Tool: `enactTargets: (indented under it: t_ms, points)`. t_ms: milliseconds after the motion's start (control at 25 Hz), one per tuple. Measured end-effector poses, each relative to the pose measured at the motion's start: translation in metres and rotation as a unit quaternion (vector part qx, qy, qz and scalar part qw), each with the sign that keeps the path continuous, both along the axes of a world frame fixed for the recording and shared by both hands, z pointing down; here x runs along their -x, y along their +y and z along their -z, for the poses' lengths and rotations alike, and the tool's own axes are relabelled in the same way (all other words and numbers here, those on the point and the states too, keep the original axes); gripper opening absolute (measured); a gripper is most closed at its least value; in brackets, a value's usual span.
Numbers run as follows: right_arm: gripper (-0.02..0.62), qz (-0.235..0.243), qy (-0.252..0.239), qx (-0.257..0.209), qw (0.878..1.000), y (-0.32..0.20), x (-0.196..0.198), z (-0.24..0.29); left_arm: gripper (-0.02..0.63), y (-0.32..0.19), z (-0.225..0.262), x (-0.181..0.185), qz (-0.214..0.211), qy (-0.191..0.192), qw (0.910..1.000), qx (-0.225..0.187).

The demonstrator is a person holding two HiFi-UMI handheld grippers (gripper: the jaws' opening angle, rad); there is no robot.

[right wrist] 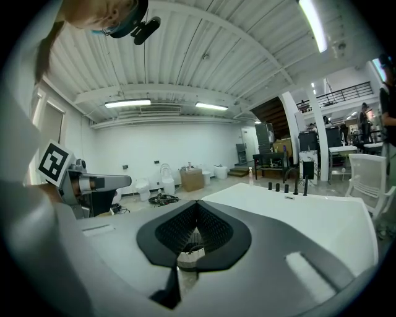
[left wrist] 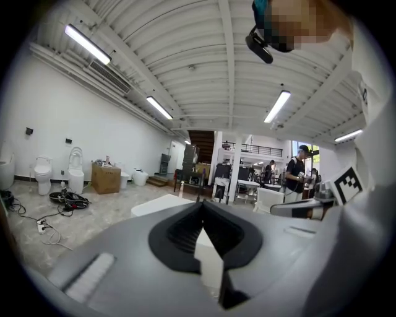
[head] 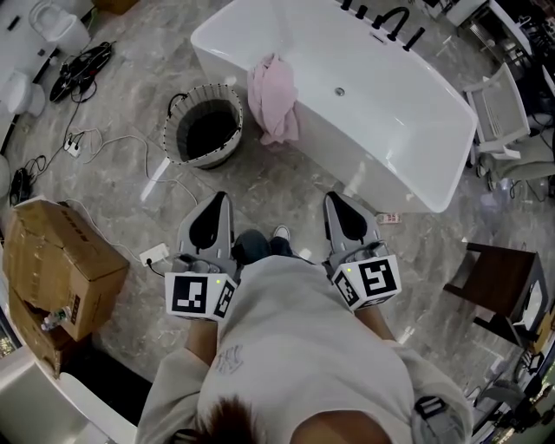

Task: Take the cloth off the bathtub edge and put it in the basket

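Observation:
A pink cloth (head: 274, 97) hangs over the near edge of the white bathtub (head: 373, 113). Left of it on the floor stands a round basket (head: 206, 128) with a dark inside. My left gripper (head: 219, 199) and my right gripper (head: 333, 199) are held side by side in front of the person's body, both well short of the tub. Each points toward it with its jaws shut and nothing in them. The left gripper view has its jaw tips (left wrist: 201, 207) meeting before the tub's white rim (left wrist: 158, 204). In the right gripper view the jaw tips (right wrist: 197, 205) meet beside the tub (right wrist: 297, 213).
A cardboard box (head: 61, 264) sits at the left. Cables and a power strip (head: 74, 146) trail over the marble floor. A dark wooden stool (head: 503, 282) and a white chair (head: 505, 111) stand at the right. Black taps (head: 390, 22) rise at the tub's far end.

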State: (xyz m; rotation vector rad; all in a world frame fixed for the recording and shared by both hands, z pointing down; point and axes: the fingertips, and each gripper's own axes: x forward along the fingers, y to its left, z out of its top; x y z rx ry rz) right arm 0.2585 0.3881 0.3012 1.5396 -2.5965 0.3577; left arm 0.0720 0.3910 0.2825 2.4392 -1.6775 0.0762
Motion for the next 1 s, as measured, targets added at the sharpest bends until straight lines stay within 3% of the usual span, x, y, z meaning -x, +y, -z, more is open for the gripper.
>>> enactTargets:
  t_ms: [400,1000]
  points:
    - [-0.001,-0.006,0.000,0.009,1.000,-0.015,0.007,-0.008,0.049,-0.030,0.003,-0.003,-0.024,-0.038,0.9989,-0.015]
    - [0.000,-0.042,-0.003,0.001,0.999,-0.126,0.060,0.013,0.049,-0.153,0.018,0.033,-0.079,-0.009,0.9967,-0.019]
